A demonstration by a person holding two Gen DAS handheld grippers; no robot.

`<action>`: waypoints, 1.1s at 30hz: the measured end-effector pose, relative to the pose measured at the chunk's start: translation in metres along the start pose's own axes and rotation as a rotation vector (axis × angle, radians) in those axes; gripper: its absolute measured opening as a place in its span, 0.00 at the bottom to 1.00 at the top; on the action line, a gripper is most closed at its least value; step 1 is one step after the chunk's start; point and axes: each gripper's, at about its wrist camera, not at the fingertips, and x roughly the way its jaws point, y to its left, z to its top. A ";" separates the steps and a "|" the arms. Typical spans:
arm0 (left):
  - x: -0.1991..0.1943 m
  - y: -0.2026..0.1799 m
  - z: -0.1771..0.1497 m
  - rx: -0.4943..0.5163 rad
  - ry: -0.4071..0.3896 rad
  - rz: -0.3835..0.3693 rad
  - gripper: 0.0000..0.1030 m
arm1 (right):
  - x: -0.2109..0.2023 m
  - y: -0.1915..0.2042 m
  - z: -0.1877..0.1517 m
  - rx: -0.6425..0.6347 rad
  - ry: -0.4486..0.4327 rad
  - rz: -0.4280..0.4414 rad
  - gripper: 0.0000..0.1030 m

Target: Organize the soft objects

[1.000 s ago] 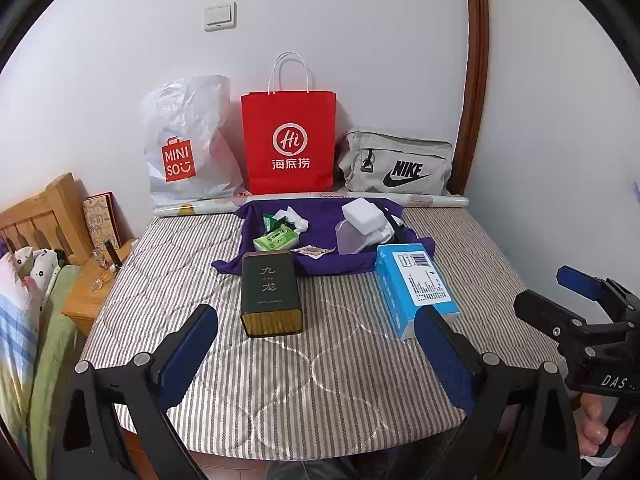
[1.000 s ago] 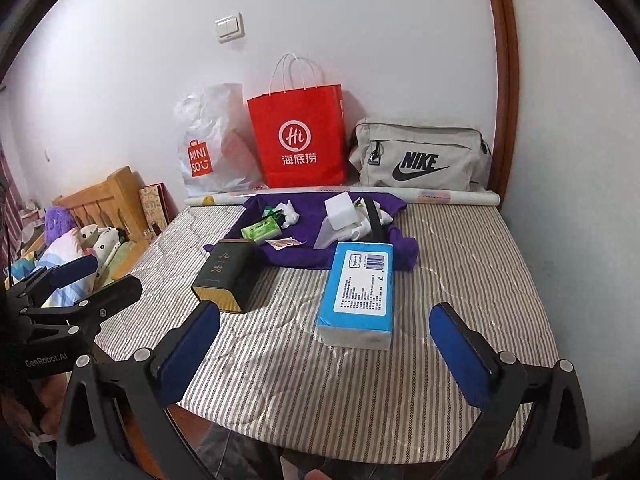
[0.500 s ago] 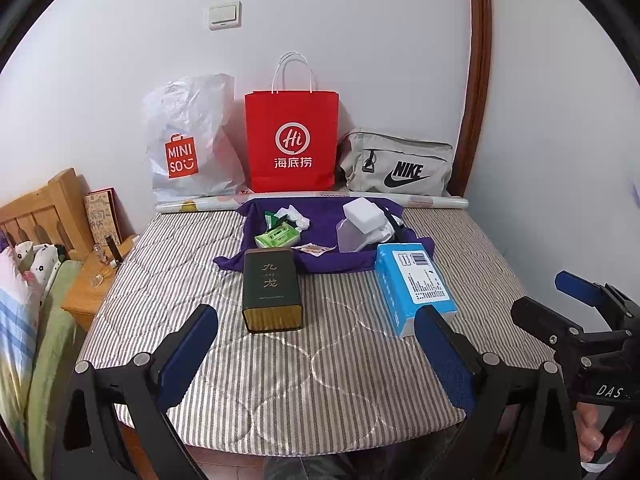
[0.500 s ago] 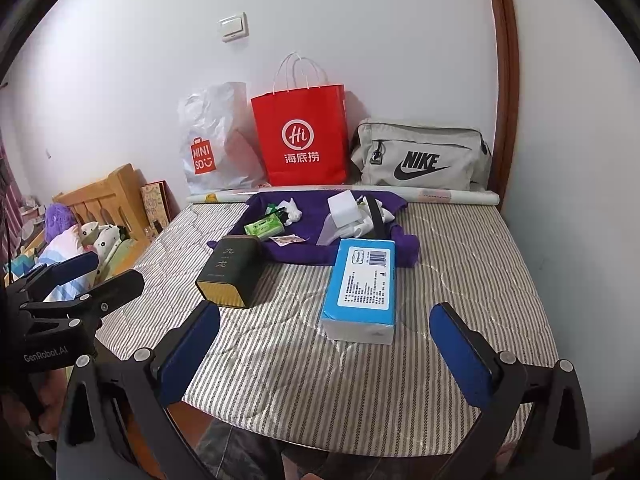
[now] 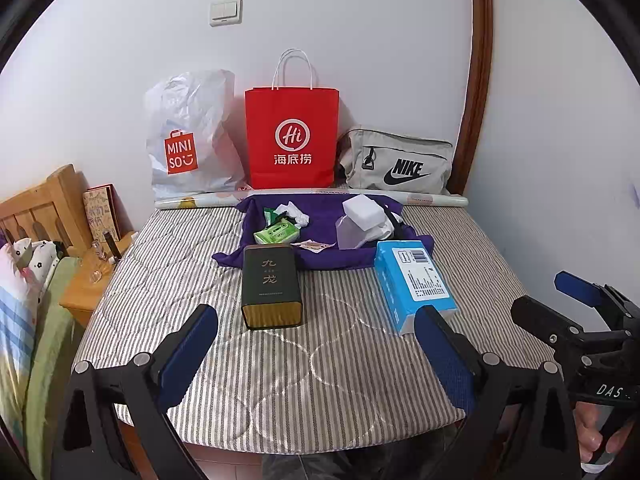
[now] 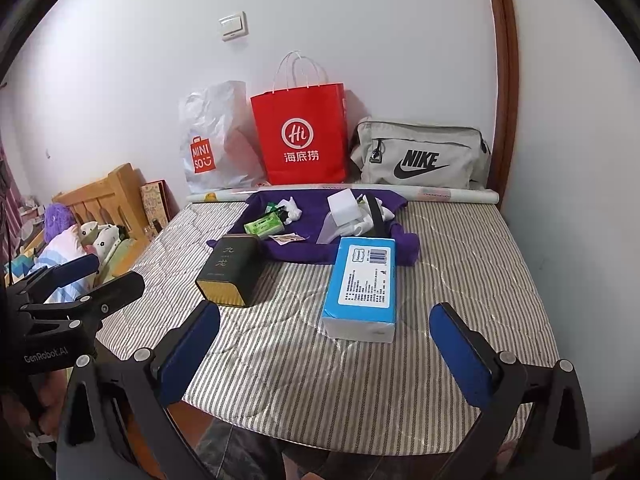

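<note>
On the grey-striped quilted mattress (image 5: 280, 380) we see a dark rectangular tea tin (image 5: 271, 285) lying left of a blue tissue pack (image 5: 414, 284). Behind both we find a purple cloth (image 5: 324, 236) carrying small packets. Against the wall behind it stand, left to right, a white plastic shopping bag (image 5: 192, 136), a red paper bag (image 5: 292, 136) and a grey zipped pouch (image 5: 400, 164).

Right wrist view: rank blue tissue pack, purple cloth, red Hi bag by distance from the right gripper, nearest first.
From the right gripper, both jaws wide apart:
1. Blue tissue pack, just ahead, lying on the striped mattress.
2. Purple cloth, behind the pack, mid-bed.
3. Red Hi bag, farthest, upright at the wall.
</note>
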 end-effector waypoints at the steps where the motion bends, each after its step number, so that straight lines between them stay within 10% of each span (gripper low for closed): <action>1: 0.000 0.000 0.000 -0.001 0.000 0.000 0.97 | 0.000 0.000 -0.001 0.000 0.000 0.001 1.00; 33: -0.003 -0.002 0.000 0.008 -0.007 -0.001 0.97 | -0.001 -0.001 0.000 0.000 0.000 0.002 1.00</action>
